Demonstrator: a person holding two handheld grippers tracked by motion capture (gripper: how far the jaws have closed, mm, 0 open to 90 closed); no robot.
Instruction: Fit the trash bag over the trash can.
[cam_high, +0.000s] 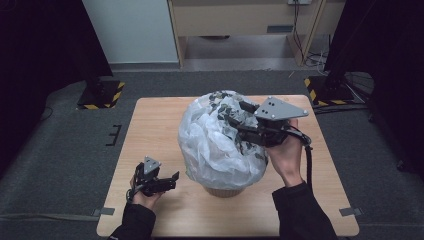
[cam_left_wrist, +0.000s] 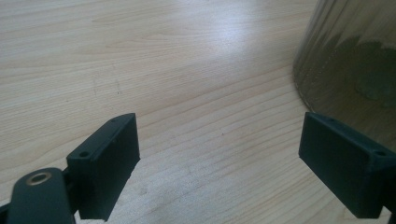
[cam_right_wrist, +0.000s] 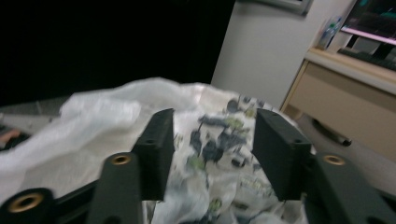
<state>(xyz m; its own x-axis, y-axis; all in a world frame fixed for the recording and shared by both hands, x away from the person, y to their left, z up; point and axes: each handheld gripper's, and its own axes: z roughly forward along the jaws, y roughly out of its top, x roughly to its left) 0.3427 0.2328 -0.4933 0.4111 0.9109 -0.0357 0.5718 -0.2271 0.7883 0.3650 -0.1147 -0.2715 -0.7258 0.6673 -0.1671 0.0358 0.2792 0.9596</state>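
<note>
Centre table: a big white plastic bag (cam_high: 212, 145) bulges over a tan round container (cam_high: 225, 191), whose base peeks out under the bag near the front edge of the wooden table (cam_high: 150, 125); inside the bag top sits a patterned cloth (cam_high: 227, 107) — white with dark and green blotches; in the right gripper view the same cloth (cam_right_wrist: 219, 144) lies just past the jaws, white bag (cam_right_wrist: 88, 126) to its left.

Right gripper (cam_high: 235, 117), in the person's right hand (cam_high: 285, 160), is up at the top right of the bag, pointing left over the cloth; grey three-cornered plate on top; jaws about half apart, pads not pressing on anything — cloth shows in the gap beyond them but can't tell if they touch it; view is blurred.

Left gripper (cam_high: 172, 179), in the left hand (cam_high: 145, 196), sits low at the front left of the table, pointing right toward the container, near it but apart; in the left gripper view its jaws stand wide with bare wood between them; the ribbed tan wall of the container (cam_left_wrist: 355, 60) rises just beyond the right jaw, not touching.

Black drapes on both sides, grey floor, desk at the back.
</note>
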